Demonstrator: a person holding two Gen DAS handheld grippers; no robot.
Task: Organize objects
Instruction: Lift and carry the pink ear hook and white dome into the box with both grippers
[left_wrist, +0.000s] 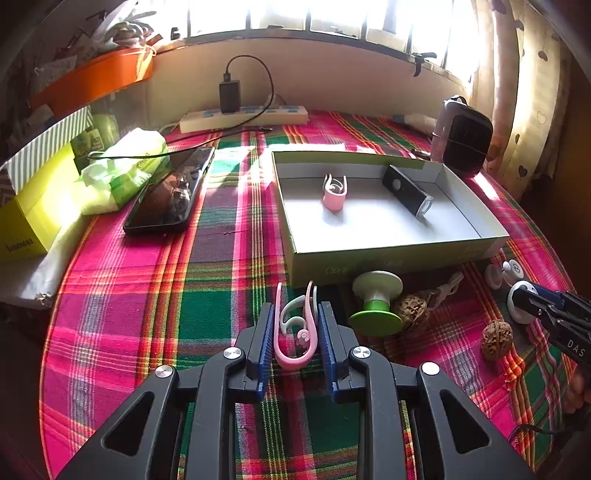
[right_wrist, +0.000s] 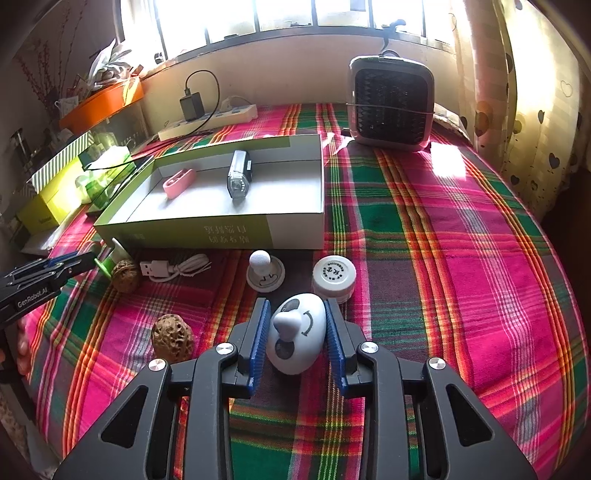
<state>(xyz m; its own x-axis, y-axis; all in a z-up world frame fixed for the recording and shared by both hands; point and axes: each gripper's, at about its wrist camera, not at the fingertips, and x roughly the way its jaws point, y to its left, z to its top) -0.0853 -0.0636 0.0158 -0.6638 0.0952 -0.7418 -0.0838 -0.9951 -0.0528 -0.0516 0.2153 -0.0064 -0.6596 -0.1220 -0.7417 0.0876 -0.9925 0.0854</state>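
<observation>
Between the blue pads of the right claw (right_wrist: 295, 332) sits a white egg-shaped toy with a panda face (right_wrist: 295, 334), its long axis running roughly along the fingers and slightly tilted; the pads appear to press its sides, so the claw is narrowed onto it, with the toy low over the plaid cloth of the desk (right_wrist: 461, 258). Ahead and to the left of this claw lies the open cardboard box (right_wrist: 207, 232), which already holds a pink clip (right_wrist: 179, 181) and a black light (right_wrist: 239, 177), so I judge the coming move to be a lift forward-left over the near wall. The left claw (left_wrist: 295, 332) grips a second pink clip (left_wrist: 295, 332) between its pads, with the box just ahead and right of it. Near both claws, in front of the box, lie walnuts (right_wrist: 173, 338), a white cable (right_wrist: 177, 268) and a small white jar (right_wrist: 334, 277).
</observation>
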